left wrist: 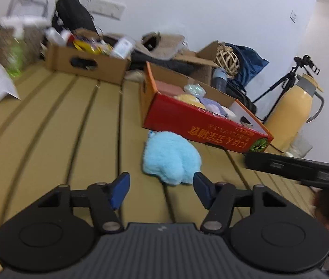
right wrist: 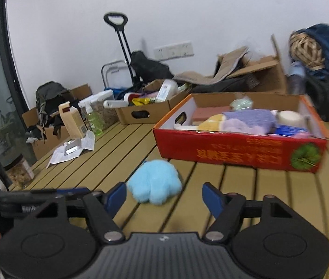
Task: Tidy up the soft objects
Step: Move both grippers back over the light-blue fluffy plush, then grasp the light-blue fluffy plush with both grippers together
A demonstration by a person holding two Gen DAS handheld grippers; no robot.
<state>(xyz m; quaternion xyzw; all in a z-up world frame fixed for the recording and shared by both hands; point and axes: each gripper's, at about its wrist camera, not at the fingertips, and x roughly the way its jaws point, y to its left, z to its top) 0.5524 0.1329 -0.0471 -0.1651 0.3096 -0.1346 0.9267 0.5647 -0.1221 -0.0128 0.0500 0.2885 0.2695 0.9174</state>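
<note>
A fluffy light-blue soft toy (left wrist: pixel 171 157) (right wrist: pixel 155 181) lies on the slatted tan table (left wrist: pixel 60 127) (right wrist: pixel 268 193), just in front of a red cardboard box (left wrist: pixel 201 125) (right wrist: pixel 241 148). The box holds several soft items, among them a purple and yellow plush (right wrist: pixel 241 121). My left gripper (left wrist: pixel 161 189) stands open just short of the toy, which lies ahead of the gap between its blue pads and toward the right one. My right gripper (right wrist: pixel 164 197) is open too, with the toy ahead of its left pad. Neither touches it. The right gripper's body shows at the left wrist view's right edge (left wrist: pixel 303 169).
A brown cardboard box (left wrist: pixel 85 60) (right wrist: pixel 145 111) of bottles and packets stands at the table's back. Papers (right wrist: pixel 71 148), a spray bottle (right wrist: pixel 93 118) and a carton (right wrist: pixel 71 121) lie at the left. A yellow thermos jug (left wrist: pixel 292 109) and a tripod (left wrist: pixel 287 79) stand right. Bags and a trolley line the wall.
</note>
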